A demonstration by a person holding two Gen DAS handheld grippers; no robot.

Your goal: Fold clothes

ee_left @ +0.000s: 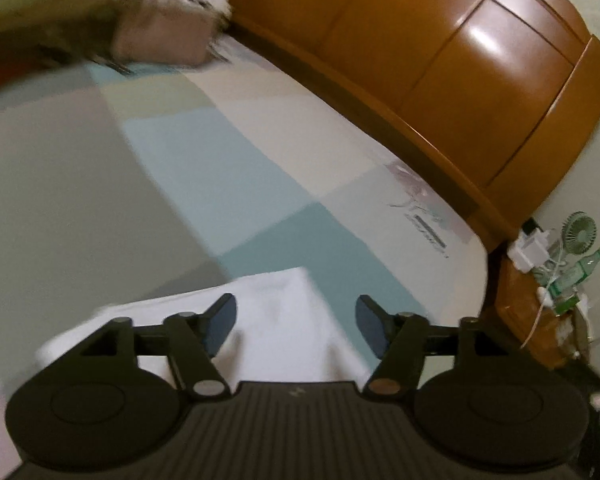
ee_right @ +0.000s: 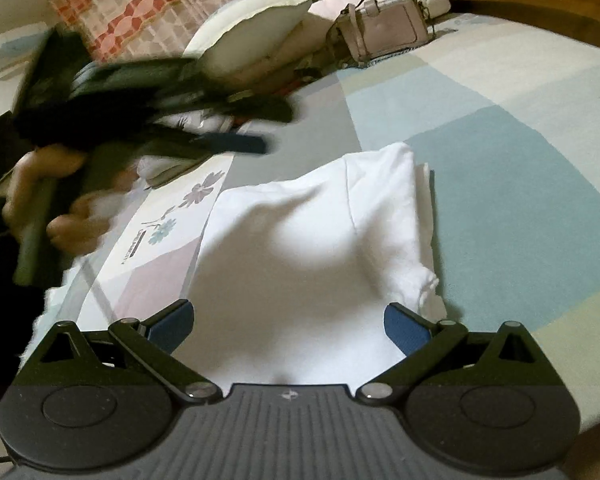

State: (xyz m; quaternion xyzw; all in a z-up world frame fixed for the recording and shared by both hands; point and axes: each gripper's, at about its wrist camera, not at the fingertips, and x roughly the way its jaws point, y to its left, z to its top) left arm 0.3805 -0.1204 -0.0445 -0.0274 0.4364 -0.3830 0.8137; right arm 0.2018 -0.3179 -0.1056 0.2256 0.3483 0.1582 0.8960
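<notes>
On bed: white garment lies part-folded | both tongs, left and right, spread, pinching nothing | step: between folds | next: pinch an edge, fold over.

A home bedroom. A bed with a pastel patchwork sheet fills both views, and a glossy orange-brown wooden headboard rises along its far edge. At the headboard's end, a bedside stand carries a small green fan and chargers. Near the headboard, pillows and a pale handbag lie on the sheet.
</notes>
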